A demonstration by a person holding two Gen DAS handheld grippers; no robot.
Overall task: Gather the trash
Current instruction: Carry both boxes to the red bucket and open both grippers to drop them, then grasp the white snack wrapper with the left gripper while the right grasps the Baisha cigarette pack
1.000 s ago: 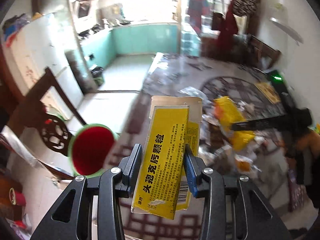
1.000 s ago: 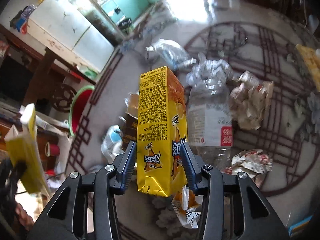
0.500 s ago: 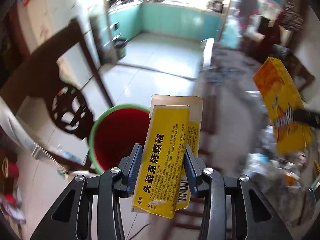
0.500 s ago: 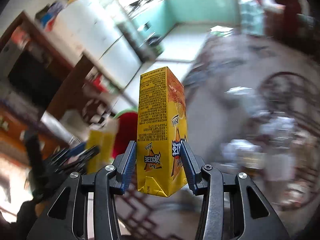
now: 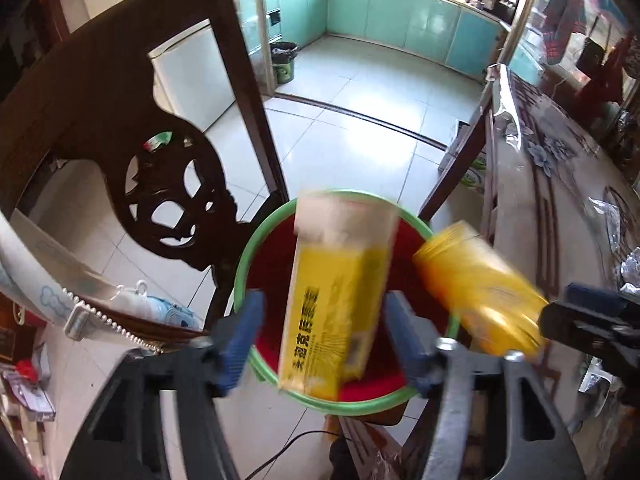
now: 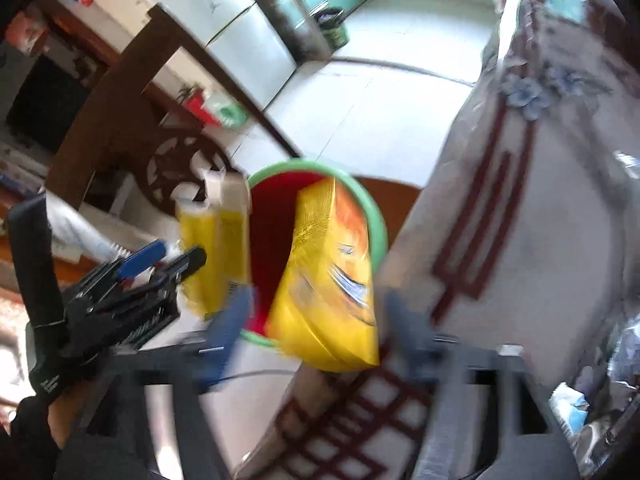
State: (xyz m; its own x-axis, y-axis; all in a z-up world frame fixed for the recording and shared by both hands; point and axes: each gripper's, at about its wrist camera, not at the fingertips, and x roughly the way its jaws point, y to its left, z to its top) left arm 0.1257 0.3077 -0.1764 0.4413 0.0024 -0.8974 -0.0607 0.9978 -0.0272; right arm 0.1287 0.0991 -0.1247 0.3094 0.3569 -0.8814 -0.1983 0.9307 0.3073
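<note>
Both grippers I run stand spread: left gripper [image 5: 324, 336] frames a flat yellow carton [image 5: 336, 300], right gripper [image 6: 316, 320] a glossy orange carton [image 6: 332, 280], loose over the round green-rimmed red bin [image 5: 260, 240].

Bin [image 5: 240, 276]: stood on the floor, just beside the table edge.
Chair [image 5: 120, 92]: stood to the left of the bin and behind it.
Table [image 5: 560, 208]: lay to the right of the bin.
Medicine box [image 5: 336, 300]: was above the bin's mouth, between the left gripper's [image 5: 324, 336] spread jaws, touching neither.
Drink carton [image 6: 332, 280]: was over the bin's right rim, between the right gripper's [image 6: 316, 320] spread jaws, right of the medicine box.
</note>
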